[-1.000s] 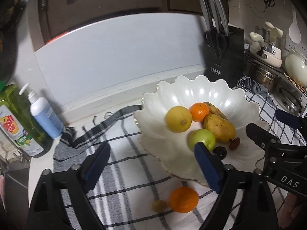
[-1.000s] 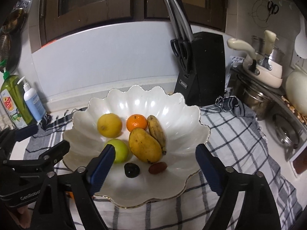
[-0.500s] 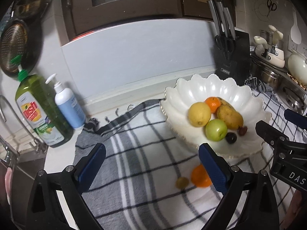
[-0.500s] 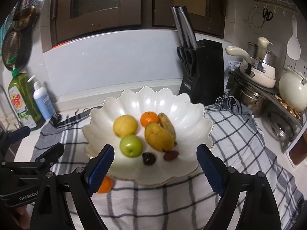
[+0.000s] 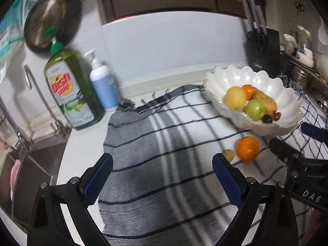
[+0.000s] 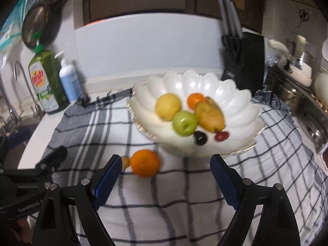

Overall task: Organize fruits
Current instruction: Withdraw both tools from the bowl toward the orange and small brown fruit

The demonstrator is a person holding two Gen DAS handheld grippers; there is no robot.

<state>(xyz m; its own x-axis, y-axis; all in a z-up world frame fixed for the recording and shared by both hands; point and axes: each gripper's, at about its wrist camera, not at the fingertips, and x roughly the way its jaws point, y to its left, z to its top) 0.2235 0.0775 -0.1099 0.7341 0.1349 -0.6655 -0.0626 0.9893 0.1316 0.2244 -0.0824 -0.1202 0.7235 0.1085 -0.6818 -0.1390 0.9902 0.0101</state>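
Currently, item: loose orange (image 6: 145, 163) and small yellowish fruit (image 6: 125, 161) on the cloth (image 6: 184, 194), beside the bowl (image 6: 242, 102) near the counter's back edge. Your left gripper (image 5: 162, 176) and right gripper (image 6: 164, 176): jaws apart, empty. Risk: nudge that orange and it rolls. Change: both grippers have pulled back from the bowl.

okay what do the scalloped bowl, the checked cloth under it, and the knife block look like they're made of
Bowl: glossy white, probably glazed ceramic or glass; bright highlights on its ribs, thin gold-looking rim.
Cloth: soft woven fabric, matte, likely cotton; it wrinkles and shows a fringe at its far edge.
Knife block: matte black, wood or plastic, cannot tell which; its knife handles look like brushed metal.
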